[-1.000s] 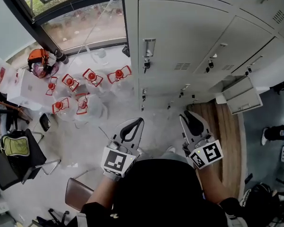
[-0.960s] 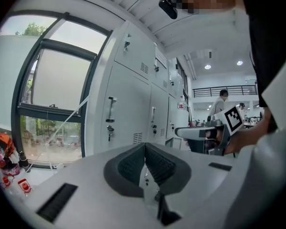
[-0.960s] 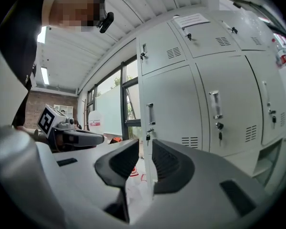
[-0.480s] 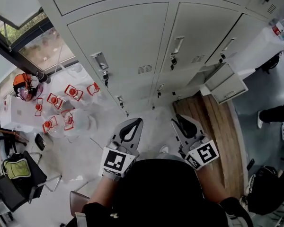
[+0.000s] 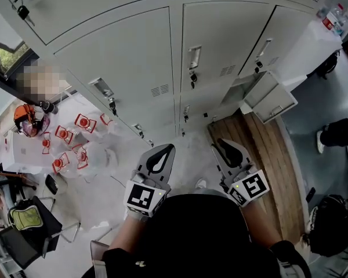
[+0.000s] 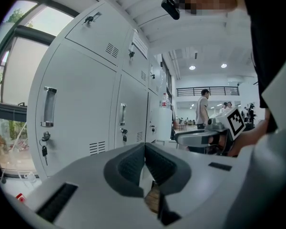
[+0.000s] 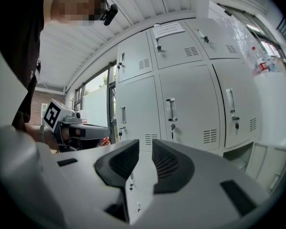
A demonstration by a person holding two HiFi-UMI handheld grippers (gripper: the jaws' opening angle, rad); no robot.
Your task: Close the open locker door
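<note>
A wall of grey lockers (image 5: 162, 57) fills the top of the head view. One low locker door (image 5: 271, 100) at the right stands swung open, and it also shows at the lower right of the right gripper view as the open door (image 7: 260, 163). My left gripper (image 5: 161, 151) is held low in front of me, shut, tips touching, nothing in it (image 6: 144, 147). Beside it, my right gripper (image 5: 228, 146) has a narrow gap between its jaws and is empty (image 7: 145, 144). Both are well short of the door.
Several water jugs with red caps (image 5: 75, 141) stand on the floor at the left. A chair with a yellow-green bag (image 5: 26, 219) is at the lower left. A wooden floor strip (image 5: 278, 167) runs on the right, with a person's shoe (image 5: 323, 138) beyond it.
The head view has swung right along the lockers: the jugs and window slid left, the open door moved up and left. Both grippers keep their places and jaw states.
</note>
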